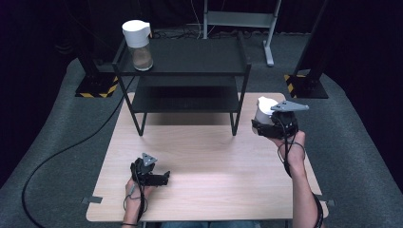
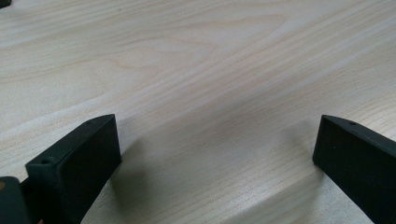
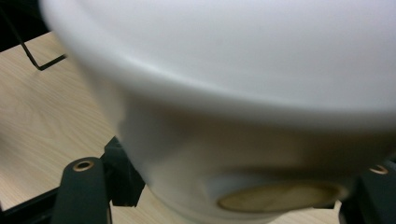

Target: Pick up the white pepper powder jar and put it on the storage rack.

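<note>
The right gripper pinches a white container by its sides above the counter's right edge, lifted clear, apparently bound for the black two-tier shelf, where a matching white-lidded jar already stands on the top tier. The left gripper rests low over bare wood, jaws spread and empty, keeping clear.

White container blurred at close range in right gripper view, top and right side cut off by frame edges. In high view, right gripper hides its lower part. Jar contents on shelf too small to identify.
</note>
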A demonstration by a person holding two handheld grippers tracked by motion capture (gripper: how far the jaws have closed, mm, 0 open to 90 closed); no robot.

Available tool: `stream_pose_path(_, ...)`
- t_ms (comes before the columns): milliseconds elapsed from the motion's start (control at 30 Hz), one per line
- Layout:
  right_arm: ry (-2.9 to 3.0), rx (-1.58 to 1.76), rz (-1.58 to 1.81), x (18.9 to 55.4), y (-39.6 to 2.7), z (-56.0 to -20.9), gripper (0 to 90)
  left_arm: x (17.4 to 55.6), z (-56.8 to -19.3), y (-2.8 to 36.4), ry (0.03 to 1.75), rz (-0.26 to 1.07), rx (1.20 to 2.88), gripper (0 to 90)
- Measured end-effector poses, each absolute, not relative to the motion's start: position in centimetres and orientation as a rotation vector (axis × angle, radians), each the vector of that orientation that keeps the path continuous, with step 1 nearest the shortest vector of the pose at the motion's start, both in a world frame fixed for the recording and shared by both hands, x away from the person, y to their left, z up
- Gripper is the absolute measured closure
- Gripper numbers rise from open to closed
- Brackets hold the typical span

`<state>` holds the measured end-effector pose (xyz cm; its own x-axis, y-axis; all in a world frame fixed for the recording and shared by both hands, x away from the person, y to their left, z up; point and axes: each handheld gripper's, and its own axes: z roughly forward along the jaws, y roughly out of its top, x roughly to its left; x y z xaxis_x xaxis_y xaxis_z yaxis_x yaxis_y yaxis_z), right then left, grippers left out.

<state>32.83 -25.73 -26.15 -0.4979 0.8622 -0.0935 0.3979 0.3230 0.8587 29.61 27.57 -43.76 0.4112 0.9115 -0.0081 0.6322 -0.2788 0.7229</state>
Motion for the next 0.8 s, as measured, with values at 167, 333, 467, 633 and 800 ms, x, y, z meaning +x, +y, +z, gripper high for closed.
stream_pose_path(167, 2.047, 1.088, 1.088, 33.2, -25.4, -25.4, 29.8, 29.6, -43.8, 27.6, 1.307, 0.549, 2.016, 0.4)
stream_pose_path(333, 2.052, 1.073, 1.091, 33.3, -25.0, -24.7, 29.8, 29.6, -43.8, 27.6, 1.307, 0.549, 2.016, 0.3)
stream_pose_path(467, 2.055, 1.063, 1.099, 33.5, -24.9, -24.1, 29.8, 29.6, -43.8, 27.6, 1.307, 0.549, 2.016, 0.3)
stream_pose_path(633, 2.065, 1.041, 1.095, 33.9, -24.5, -23.1, 29.8, 29.6, -43.8, 27.6, 1.306, 0.549, 2.016, 0.4)
stream_pose_path(800, 2.072, 1.021, 1.100, 34.2, -24.1, -22.3, 29.8, 29.6, -43.8, 27.6, 1.306, 0.549, 2.016, 0.3)
